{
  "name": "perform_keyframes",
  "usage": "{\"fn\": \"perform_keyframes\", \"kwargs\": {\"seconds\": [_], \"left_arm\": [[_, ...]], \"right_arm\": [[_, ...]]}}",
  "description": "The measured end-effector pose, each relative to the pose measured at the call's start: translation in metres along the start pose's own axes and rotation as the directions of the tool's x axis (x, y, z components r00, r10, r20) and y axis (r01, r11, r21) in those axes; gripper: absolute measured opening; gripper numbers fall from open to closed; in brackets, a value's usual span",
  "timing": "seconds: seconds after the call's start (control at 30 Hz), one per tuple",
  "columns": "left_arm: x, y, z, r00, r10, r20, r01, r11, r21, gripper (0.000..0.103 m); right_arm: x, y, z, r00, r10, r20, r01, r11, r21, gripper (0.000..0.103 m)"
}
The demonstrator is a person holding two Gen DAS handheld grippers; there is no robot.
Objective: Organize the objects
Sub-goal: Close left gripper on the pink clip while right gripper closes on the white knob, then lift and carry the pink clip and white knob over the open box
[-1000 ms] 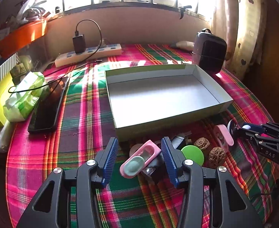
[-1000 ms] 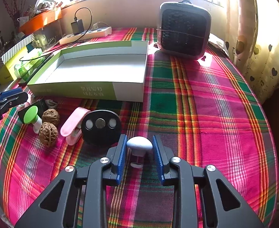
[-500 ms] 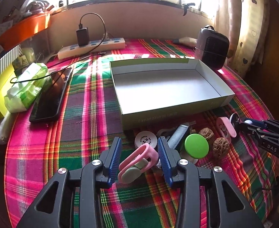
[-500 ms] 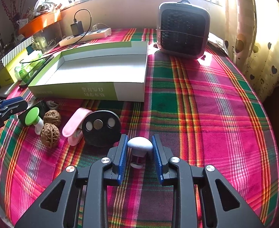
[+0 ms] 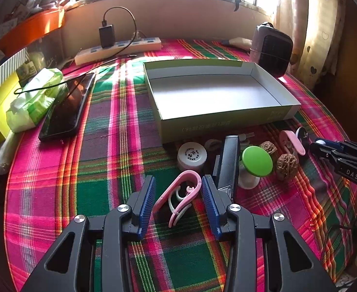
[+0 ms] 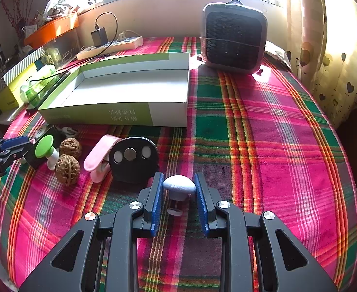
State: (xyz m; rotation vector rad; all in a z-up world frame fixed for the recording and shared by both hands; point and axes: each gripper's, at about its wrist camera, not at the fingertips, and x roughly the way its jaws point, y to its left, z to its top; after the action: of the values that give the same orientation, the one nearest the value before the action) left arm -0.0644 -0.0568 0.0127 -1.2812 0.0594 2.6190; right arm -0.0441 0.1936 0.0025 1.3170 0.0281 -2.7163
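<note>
The left hand-held gripper (image 5: 178, 198) holds a pink clip (image 5: 181, 196) between its fingers; the right hand-held gripper (image 6: 177, 193) pinches a grey-capped knob (image 6: 179, 187). Judged next: carry both into the empty green box (image 6: 120, 116). A plaid-clothed worktop (image 6: 263, 146) sits under a sunlit window.

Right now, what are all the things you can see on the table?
box: 1, green and white, table middle
pink clip: 1, between left gripper fingers
grey knob: 1, between right gripper fingers
second pink clip: 1, before box
walnuts: 2, brown, before box
green knob: 1, beside walnuts
black disc: 1, before box
phone: 1, black, left
fan: 1, grey, back
power strip: 1, white, back
left gripper: 1, black
right gripper: 1, black
</note>
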Motion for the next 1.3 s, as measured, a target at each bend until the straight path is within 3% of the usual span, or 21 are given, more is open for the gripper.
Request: {"fn": "perform_keyframes", "kwargs": {"seconds": [0.47, 0.6, 1.3], "left_arm": [[0.004, -0.010, -0.006, 1.000, 0.006, -0.006, -0.006, 1.000, 0.017, 0.037], [0.003, -0.010, -0.007, 1.000, 0.009, 0.000, -0.009, 1.000, 0.004, 0.022], [-0.006, -0.007, -0.008, 0.999, 0.021, 0.028, -0.019, 0.998, -0.052, 0.021]], "right_arm": [[-0.002, 0.006, -0.004, 1.000, 0.004, 0.002, -0.004, 1.000, -0.004, 0.027], [-0.003, 0.008, -0.005, 1.000, 0.004, 0.002, -0.004, 1.000, -0.008, 0.027], [-0.007, 0.014, -0.009, 1.000, 0.016, 0.007, -0.016, 1.000, -0.012, 0.027]]}}
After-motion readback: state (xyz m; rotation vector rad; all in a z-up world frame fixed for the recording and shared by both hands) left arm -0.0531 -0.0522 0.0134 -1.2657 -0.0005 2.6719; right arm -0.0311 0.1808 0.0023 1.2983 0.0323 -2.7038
